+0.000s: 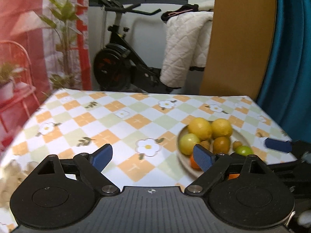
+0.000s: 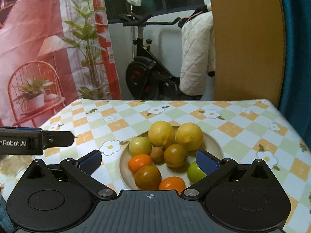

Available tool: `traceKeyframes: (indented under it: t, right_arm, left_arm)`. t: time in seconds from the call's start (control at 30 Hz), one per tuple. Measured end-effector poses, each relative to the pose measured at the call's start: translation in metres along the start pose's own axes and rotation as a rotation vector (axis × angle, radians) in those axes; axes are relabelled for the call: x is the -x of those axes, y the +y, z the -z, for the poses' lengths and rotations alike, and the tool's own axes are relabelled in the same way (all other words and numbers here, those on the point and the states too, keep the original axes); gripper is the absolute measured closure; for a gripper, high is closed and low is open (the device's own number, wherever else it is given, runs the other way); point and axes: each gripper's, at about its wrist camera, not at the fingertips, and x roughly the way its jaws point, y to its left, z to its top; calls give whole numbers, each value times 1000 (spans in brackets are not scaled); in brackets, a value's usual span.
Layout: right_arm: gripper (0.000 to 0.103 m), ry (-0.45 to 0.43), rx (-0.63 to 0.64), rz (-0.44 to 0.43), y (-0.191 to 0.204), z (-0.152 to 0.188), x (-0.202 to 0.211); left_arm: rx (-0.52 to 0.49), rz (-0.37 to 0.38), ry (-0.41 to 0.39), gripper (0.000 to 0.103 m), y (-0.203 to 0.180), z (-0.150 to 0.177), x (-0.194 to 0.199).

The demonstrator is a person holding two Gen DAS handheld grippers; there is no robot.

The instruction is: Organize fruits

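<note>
A cream plate (image 2: 213,145) on the checked floral tablecloth holds several fruits: two yellow lemons (image 2: 161,134), a pale green fruit (image 2: 140,145), brown-green ones (image 2: 175,155), small oranges (image 2: 139,162) and a green lime (image 2: 195,171). My right gripper (image 2: 148,159) hovers open over the plate's near side, with nothing between its pads. My left gripper (image 1: 153,156) is open over bare cloth left of the plate (image 1: 241,136), its right finger in front of the plate's left edge. The left gripper's body (image 2: 35,139) shows at the left of the right wrist view.
The table's far edge (image 2: 175,101) runs across both views. Behind it stand an exercise bike (image 2: 143,68), a white quilted jacket (image 2: 196,58), a wooden panel (image 2: 245,38) and a teal curtain (image 2: 297,58). A red printed backdrop (image 2: 38,48) hangs at left.
</note>
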Motion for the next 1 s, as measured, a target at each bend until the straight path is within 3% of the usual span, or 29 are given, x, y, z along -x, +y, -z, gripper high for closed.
traceKeyframes:
  t: [0.1, 0.37, 1.0]
  right_arm:
    - [0, -8, 11, 12, 5, 1, 6]
    - [0, 9, 2, 36, 7, 3, 8]
    - [1, 21, -5, 46, 5, 5, 5]
  left_arm:
    - [-11, -39, -23, 11, 1, 2, 8]
    - [54, -37, -65, 11, 13, 1, 17]
    - [49, -57, -73, 11, 9, 5, 16]
